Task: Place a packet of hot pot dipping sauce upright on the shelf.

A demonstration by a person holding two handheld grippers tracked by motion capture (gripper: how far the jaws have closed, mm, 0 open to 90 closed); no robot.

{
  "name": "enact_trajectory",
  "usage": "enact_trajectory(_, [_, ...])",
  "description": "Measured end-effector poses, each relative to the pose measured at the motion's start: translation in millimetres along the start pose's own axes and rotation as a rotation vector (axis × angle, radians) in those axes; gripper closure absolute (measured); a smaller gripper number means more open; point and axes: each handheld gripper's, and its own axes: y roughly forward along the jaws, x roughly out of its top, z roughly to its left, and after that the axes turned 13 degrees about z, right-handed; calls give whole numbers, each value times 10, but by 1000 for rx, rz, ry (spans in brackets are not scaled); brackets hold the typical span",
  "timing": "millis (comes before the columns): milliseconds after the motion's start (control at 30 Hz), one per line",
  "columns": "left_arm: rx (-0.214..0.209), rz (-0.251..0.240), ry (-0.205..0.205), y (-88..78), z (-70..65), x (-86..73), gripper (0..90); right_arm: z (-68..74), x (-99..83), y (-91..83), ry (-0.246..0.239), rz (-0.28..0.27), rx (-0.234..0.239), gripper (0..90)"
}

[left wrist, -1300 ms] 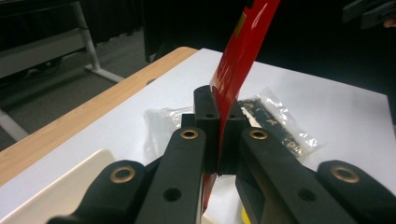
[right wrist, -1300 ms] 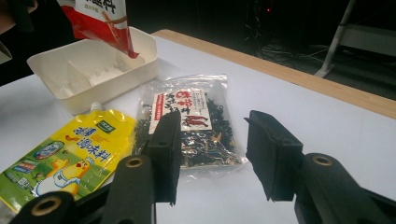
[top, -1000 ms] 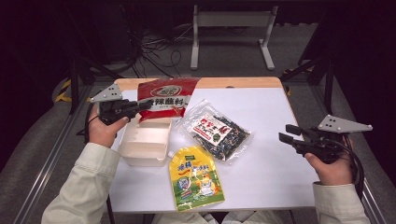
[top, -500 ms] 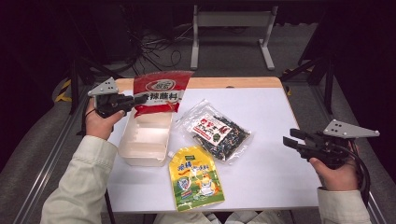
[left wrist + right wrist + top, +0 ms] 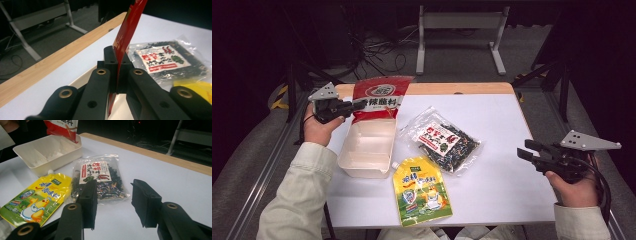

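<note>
Gripping the red seasoning packet [image 5: 379, 99] by its edge, the left gripper [image 5: 354, 106] is seen with its jaws clamped flat on the foil, as the left gripper view confirms [image 5: 117, 62]. The packet is held upright over the far end of the white plastic tray [image 5: 367, 148], its lower edge hanging just above the tray's compartments, presumably so that it can be lowered in on end rather than laid flat. The right gripper [image 5: 528, 150] is held off to the side over the table's right part, its jaws parted about halfway with nothing between them, likely kept clear until needed. A clear packet of dried seaweed [image 5: 445, 141] and a yellow spouted pouch [image 5: 420, 191] are laid on the table beside the tray, near each other, probably awaiting packing. The table [image 5: 502, 115] is covered by a white top with a wooden strip along its far edge. Beyond it, a dark room with grey flooring, loose cables and a white metal stand [image 5: 459, 27] can be made out.
</note>
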Motion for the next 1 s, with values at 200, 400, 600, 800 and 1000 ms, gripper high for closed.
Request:
enact_trajectory(200, [20,46,-1,67,10,12,900,6,-5,-11,-8,0,-4,557])
enact_trajectory(400, [34,61,-2,129,34,7,900,1,-19,-30,-8,-3,-10,558])
enact_trajectory(600, [41,61,19,203,38,0,899,16,-22,-27,-12,-1,-11,558])
enact_trajectory(800, [49,65,13,292,72,-35,899,12,-43,-58,-4,0,-20,558])
enact_trajectory(1000, [54,69,13,337,91,-44,899,9,-60,-64,1,5,-19,557])
